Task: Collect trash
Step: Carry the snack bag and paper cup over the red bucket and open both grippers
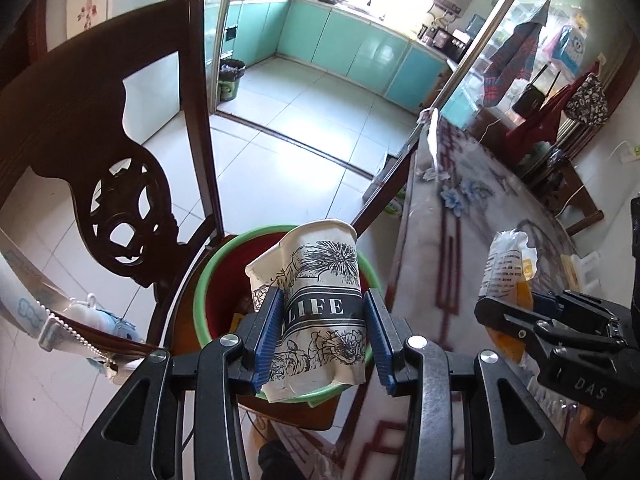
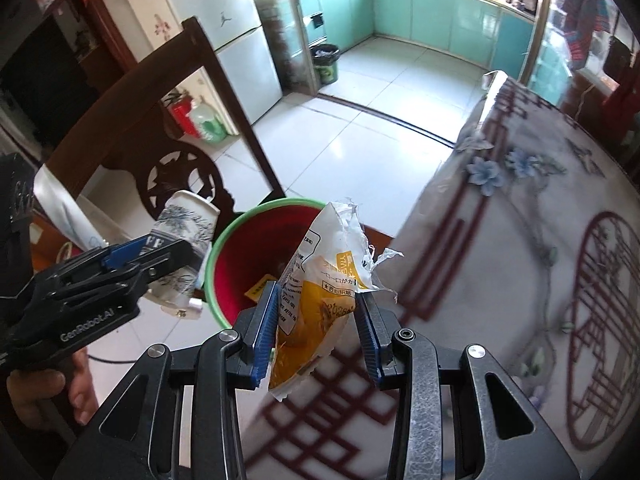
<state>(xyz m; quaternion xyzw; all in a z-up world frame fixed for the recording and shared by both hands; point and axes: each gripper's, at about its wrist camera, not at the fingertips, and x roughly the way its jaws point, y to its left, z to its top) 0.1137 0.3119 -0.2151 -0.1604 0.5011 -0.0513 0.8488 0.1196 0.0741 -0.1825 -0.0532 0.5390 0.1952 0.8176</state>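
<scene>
Your left claw (image 1: 324, 332) pinches the crumpled paper cup (image 1: 316, 308) directly above the red bin (image 1: 208, 280), beside the worktop (image 1: 460, 240) edge. Your right claw (image 2: 316, 328) pinches the yellow wrapper (image 2: 320, 292), with the bin just ahead; the left is nearer.

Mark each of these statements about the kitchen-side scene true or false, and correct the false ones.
1. The left hand-held gripper grips a crushed paper cup. True.
2. The right hand-held gripper is empty. False: it is shut on a torn yellow snack wrapper.
3. The bin below is red inside with a green rim. True.
4. The cup already lies inside the bin. False: it is held above the bin.
5. A dark wooden chair stands beside the bin. True.
</scene>
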